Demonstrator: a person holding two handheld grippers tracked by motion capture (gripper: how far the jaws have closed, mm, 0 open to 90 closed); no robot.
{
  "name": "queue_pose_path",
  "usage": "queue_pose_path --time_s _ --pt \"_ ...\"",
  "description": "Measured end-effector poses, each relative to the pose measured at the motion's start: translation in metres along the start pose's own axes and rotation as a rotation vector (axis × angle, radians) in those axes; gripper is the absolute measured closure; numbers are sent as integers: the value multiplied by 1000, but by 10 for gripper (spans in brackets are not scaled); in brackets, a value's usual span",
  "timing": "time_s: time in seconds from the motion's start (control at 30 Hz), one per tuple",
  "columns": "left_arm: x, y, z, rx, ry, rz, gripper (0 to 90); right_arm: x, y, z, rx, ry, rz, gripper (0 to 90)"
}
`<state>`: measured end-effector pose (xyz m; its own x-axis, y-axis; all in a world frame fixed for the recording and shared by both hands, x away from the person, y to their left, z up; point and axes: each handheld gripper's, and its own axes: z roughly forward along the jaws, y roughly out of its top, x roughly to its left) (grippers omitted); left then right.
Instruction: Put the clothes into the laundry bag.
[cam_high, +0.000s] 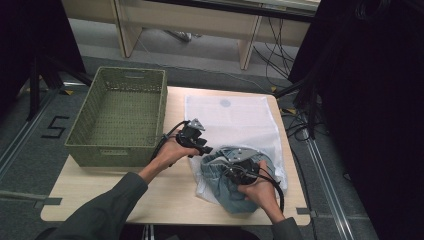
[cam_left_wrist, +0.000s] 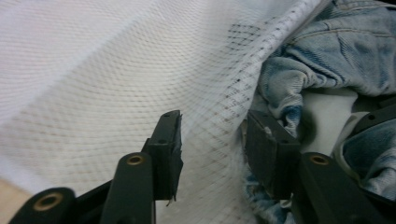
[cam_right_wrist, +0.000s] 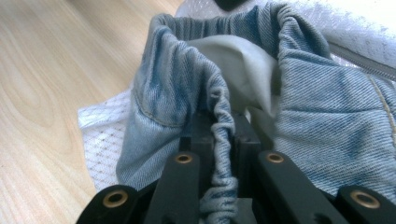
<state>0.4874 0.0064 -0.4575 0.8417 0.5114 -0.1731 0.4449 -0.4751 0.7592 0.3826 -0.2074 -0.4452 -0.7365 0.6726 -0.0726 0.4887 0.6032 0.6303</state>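
Right gripper (cam_right_wrist: 219, 140): jaws pressed together on the gathered elastic waistband of the denim garment (cam_right_wrist: 322, 116), pinching a bunched fold of it; in the high view this gripper (cam_high: 239, 167) sits at the near right part of the desk (cam_high: 100, 195). Left gripper (cam_left_wrist: 212, 140): jaws spread, nothing between them yet, hovering at the edge of the white mesh laundry bag (cam_left_wrist: 116, 79), with one jaw over the mesh and the other just beside the denim (cam_left_wrist: 327, 60). In the high view the left gripper (cam_high: 197, 140) is just left of the garment. The bag (cam_high: 235, 117) lies flat across the right half of the desk; the garment rests on its near end, with mesh visible under and beside it. Whether any denim is already inside the bag's mouth cannot be told. Judgement: work appears to be at an early-to-middle stage, garment gripped and brought to the bag, the bag's edge not yet gripped. Left to do: take hold of the bag's edge, open it, feed the garment in. The green woven basket (cam_high: 120, 117) stands at the left, nothing visible in it.
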Motion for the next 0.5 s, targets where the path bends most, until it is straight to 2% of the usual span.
queue_pose_path --time_s 0.03,0.07,0.1,0.13,0.17,0.2,0.23,0.33,0.37,0.4,0.43,0.5 --pt "0 0 5 4 -9 5 541 1 0 -1 16 10 11 833" --pt "0 0 8 15 -10 6 596 2 0 -1 18 7 16 833" --pt "0 0 13 23 -26 5 688 2 0 0 14 5 21 834" --pt "0 0 17 19 -28 4 688 2 0 0 14 5 21 834" --pt "-1 0 19 23 -29 -5 777 4 -1 3 -22 -5 29 835" --pt "-4 0 20 27 -20 -4 854 3 0 1 -4 -7 15 836" --pt "-8 3 15 13 8 21 875 4 0 1 0 -5 9 837" --pt "-16 8 -7 -36 8 53 886 4 -1 0 -7 -2 12 840" --pt "-22 10 -20 -46 13 81 888 4 -1 0 -3 3 -1 840" --pt "-29 10 -37 -70 -19 94 889 5 0 -1 -4 0 -1 841" --pt "-33 9 -45 -74 -24 106 889 4 0 -1 -4 -2 -7 841" --pt "-36 8 -51 -73 -32 113 889 2 2 -2 16 3 0 841"
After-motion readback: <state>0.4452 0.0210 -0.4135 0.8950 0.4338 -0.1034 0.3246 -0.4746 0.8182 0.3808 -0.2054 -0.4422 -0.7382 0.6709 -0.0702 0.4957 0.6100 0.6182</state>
